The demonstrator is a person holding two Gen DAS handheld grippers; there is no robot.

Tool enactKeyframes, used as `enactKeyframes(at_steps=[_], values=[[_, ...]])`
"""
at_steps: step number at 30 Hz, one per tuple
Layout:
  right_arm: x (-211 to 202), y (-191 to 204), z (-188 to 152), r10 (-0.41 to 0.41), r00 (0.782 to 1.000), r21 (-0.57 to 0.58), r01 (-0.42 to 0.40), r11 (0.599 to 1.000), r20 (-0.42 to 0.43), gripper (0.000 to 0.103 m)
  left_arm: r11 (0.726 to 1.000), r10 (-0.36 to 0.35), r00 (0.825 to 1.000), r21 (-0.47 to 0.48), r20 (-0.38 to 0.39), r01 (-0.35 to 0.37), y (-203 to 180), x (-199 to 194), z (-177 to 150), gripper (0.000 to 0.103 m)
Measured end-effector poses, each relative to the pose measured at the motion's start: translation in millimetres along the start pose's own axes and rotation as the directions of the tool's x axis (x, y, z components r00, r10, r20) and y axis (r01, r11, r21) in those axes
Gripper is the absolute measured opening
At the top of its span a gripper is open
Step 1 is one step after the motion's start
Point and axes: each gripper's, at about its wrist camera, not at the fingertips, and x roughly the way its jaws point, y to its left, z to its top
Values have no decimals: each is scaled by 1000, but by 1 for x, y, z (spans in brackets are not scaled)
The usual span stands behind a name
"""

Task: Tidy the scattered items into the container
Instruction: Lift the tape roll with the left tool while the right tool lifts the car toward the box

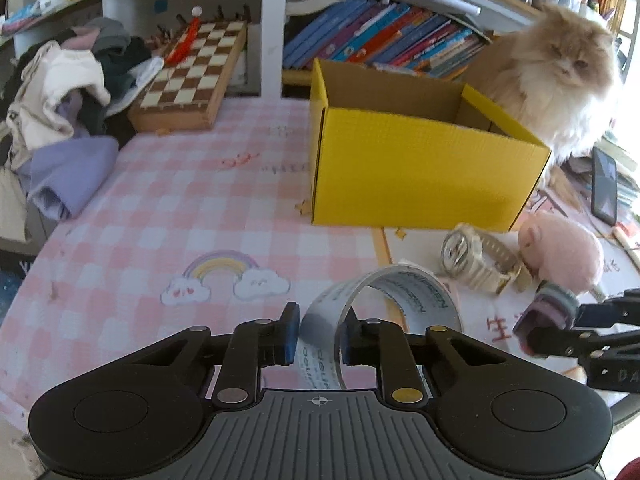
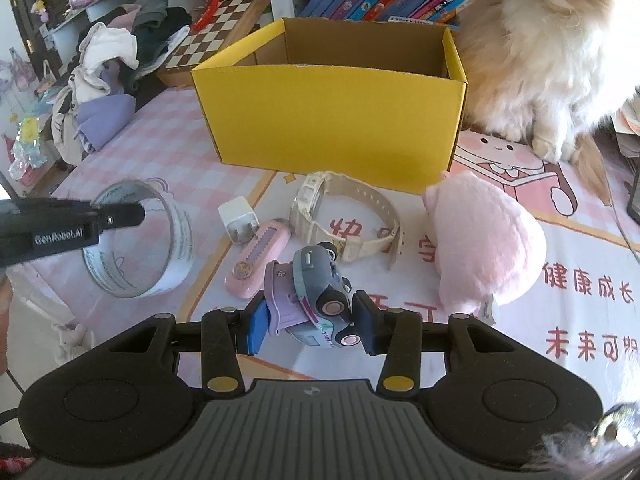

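A: Well, the left gripper (image 1: 319, 334) had pinched the near wall of the tape (image 1: 384, 300); the right gripper (image 2: 311, 326) was clamped on the car (image 2: 316, 292).

B: Both needed lifting clear over the near wall of the box (image 2: 332, 120), far side, well left of the cat (image 2: 560, 40).

black fingers (image 1: 289, 334), blue pads (image 2: 256, 330)

One yellow box (image 2: 332, 120), tape roll (image 2: 136, 240), watch (image 2: 344, 216), toy car (image 2: 316, 292), plush (image 2: 484, 248), charger (image 2: 238, 218), cutter (image 2: 256, 258), cat (image 2: 548, 52).
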Motion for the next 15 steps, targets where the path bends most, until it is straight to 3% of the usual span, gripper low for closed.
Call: enactKeyframes(at_steps=[4, 15], values=[[-6, 1, -2, -4, 1000, 2, 4, 1000, 14, 42, 1000, -16, 1000, -3, 14, 16, 0, -6, 0, 4], [-15, 4, -2, -10, 999, -5, 10, 1000, 44, 42, 998, -57, 997, 5, 49, 57, -5, -20, 4, 4]])
